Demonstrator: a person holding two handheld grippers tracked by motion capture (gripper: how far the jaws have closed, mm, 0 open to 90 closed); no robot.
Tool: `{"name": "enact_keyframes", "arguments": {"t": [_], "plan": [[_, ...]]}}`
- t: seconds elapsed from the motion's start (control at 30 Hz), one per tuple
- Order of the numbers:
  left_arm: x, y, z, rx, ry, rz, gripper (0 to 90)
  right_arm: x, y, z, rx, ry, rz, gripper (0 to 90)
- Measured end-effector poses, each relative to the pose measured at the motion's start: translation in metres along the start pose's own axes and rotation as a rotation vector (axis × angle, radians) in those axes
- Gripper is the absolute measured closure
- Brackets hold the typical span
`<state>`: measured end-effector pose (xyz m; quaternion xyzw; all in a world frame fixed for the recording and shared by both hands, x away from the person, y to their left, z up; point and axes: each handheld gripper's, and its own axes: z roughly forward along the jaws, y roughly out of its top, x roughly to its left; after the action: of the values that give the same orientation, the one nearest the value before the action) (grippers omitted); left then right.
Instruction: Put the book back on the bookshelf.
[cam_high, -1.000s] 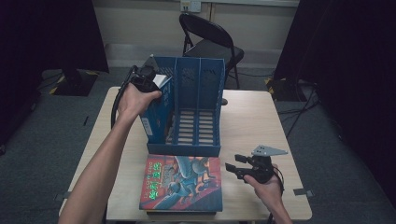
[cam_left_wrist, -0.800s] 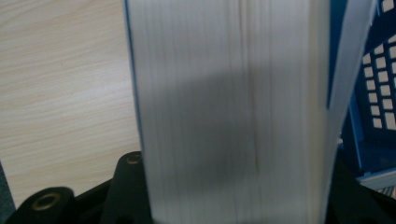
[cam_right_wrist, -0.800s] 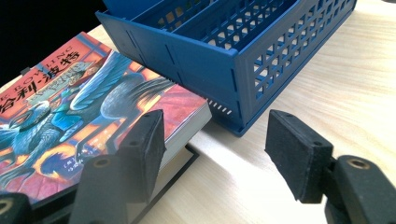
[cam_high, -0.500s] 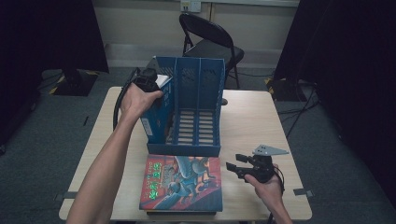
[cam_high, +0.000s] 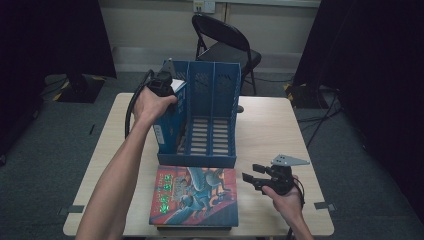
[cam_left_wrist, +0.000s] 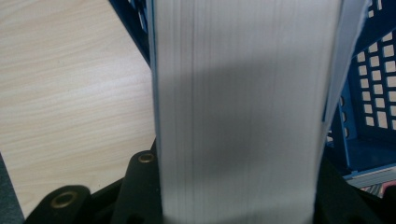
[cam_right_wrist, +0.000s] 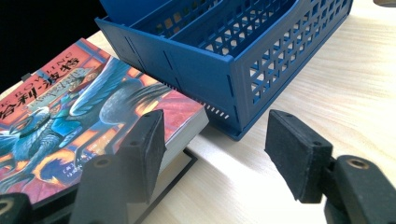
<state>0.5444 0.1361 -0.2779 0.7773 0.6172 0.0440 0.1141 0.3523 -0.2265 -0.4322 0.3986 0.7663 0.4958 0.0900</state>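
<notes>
- The room around you was dim, with dark curtains at both sides, a folding chair (cam_high: 225, 45) behind, and a pale wooden worktop (cam_high: 272, 130) in the middle.
- On that worktop stood a blue file rack (cam_high: 212, 117) with three slots, open toward you.
- Your left tongs (cam_high: 162, 82) were at the rack's left slot, at its top, clamped across a thick blue-covered book (cam_left_wrist: 243, 107) standing there.
- In the left gripper view, the book's white page edges ran straight up between the jaws, whose black bases pressed it on both sides; the jaws had just been closing on it.
- Your right tongs (cam_right_wrist: 215, 154) rested low at the worktop's near right corner, jaws apart with nothing between them.
- They pointed toward a colourful hardback (cam_right_wrist: 88, 116) lying flat just in front of the rack, on top of another book.
- Its cover carried Chinese characters and, along the upper edge, letters reading "ROWLING"; the smaller print was too fine to read.
- The blue book's spine bore a pale label, unreadable from the high view.
</notes>
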Motion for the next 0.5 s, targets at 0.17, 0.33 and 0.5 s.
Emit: {"name": "enact_keyframes", "arguments": {"t": [0.17,0.33,0.5], "plan": [[-0.001,0.004,0.002,-0.019,0.001,-0.001,61.5,-0.001,-0.001,0.000,0.002,0.000,0.005,37.5],[0.000,0.011,0.004,-0.032,0.018,-0.020,61.5,-0.002,-0.002,-0.002,-0.002,0.001,0.009,37.6],[0.002,0.020,0.003,-0.055,0.024,-0.044,61.4,-0.004,-0.003,-0.002,0.004,-0.001,0.009,37.6]]}}
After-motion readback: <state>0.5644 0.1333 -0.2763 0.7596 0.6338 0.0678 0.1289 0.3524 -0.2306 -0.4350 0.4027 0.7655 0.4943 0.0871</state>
